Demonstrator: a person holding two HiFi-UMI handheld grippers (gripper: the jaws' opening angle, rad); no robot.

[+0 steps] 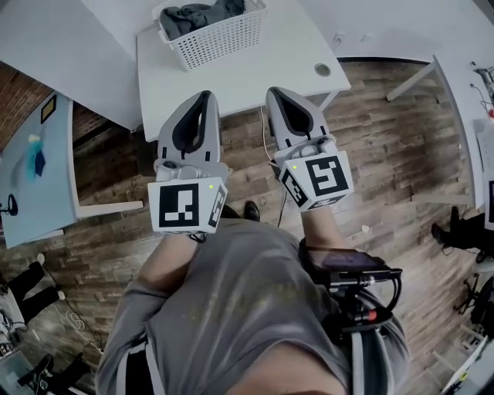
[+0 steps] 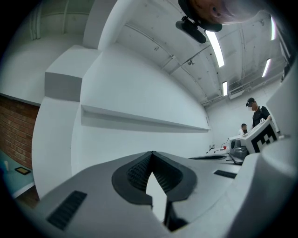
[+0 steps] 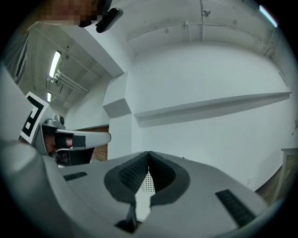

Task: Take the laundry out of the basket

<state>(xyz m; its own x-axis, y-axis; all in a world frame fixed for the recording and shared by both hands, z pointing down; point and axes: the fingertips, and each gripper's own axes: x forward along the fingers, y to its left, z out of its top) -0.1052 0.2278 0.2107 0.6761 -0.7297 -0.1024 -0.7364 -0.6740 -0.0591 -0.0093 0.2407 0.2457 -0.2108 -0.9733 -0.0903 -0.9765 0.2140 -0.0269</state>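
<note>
A white slatted laundry basket (image 1: 218, 36) stands on a white table (image 1: 255, 69) at the top of the head view. Dark grey laundry (image 1: 193, 15) lies heaped inside it. My left gripper (image 1: 204, 96) is held level over the wooden floor, short of the table's near edge, and it is shut with nothing in it. My right gripper (image 1: 274, 92) is beside it at the same distance, also shut and empty. In the left gripper view the gripper (image 2: 152, 153) faces a white wall. Between the tips of the right gripper (image 3: 148, 154) a bit of the basket's lattice (image 3: 148, 182) shows.
A wooden plank floor (image 1: 386, 154) lies below me. A pale blue desk (image 1: 38, 170) stands at the left, and more white tables are at the right edge (image 1: 463, 92). A person's legs and shoes (image 1: 455, 227) show at the far right. A round hole (image 1: 323, 69) sits in the table's right corner.
</note>
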